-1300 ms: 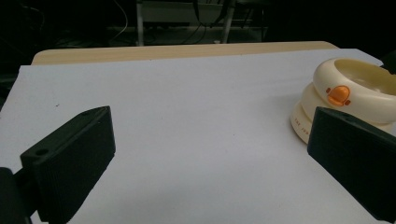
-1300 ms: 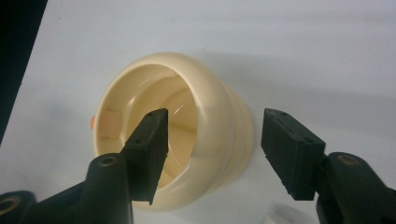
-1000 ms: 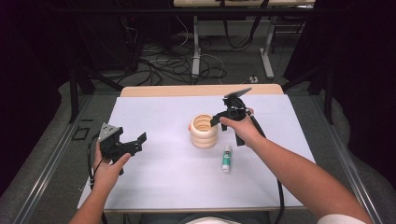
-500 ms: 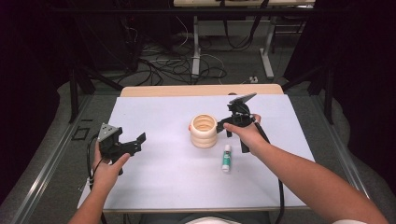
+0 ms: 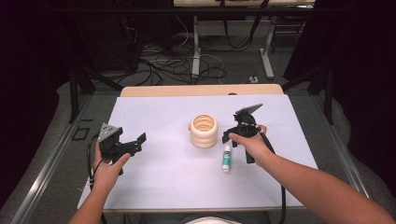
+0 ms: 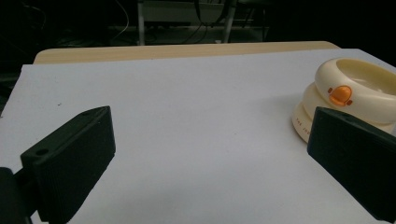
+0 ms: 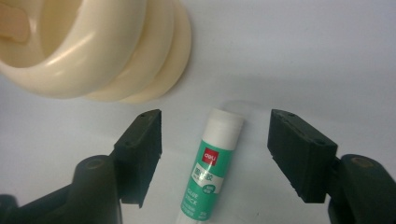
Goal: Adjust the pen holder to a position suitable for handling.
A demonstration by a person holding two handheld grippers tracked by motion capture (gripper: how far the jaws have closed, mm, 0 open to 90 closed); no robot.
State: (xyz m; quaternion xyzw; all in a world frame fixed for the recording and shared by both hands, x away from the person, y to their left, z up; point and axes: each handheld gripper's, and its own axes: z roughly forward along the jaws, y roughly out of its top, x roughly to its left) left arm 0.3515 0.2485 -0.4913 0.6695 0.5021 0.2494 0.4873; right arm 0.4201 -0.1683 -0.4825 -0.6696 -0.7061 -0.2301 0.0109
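Note:
A green and white glue stick (image 5: 226,157) lies on the white table top, just right of a cream holder (image 5: 203,130) made of stacked rings. My right gripper (image 5: 228,138) hangs over the stick's white cap end, pointing down. In the right gripper view the glue stick (image 7: 208,168) lies between the jaws of my right gripper (image 7: 215,140) with a gap on each side. These jaws have just been closing and do not touch it. The holder (image 7: 93,51) sits just beyond. My left gripper (image 5: 138,140) is held open at the left, with nothing between its jaws (image 6: 210,154).
The white sheet (image 5: 163,177) covers the table, with a bare wooden strip (image 5: 201,89) along the far edge. An orange button shows on the holder (image 6: 350,93). Cables and metal stands lie on the dark floor beyond the table.
My right gripper has moved away from the holder's rim, toward the near side and down, over the glue stick, and its jaws have narrowed. The left gripper has stayed still.

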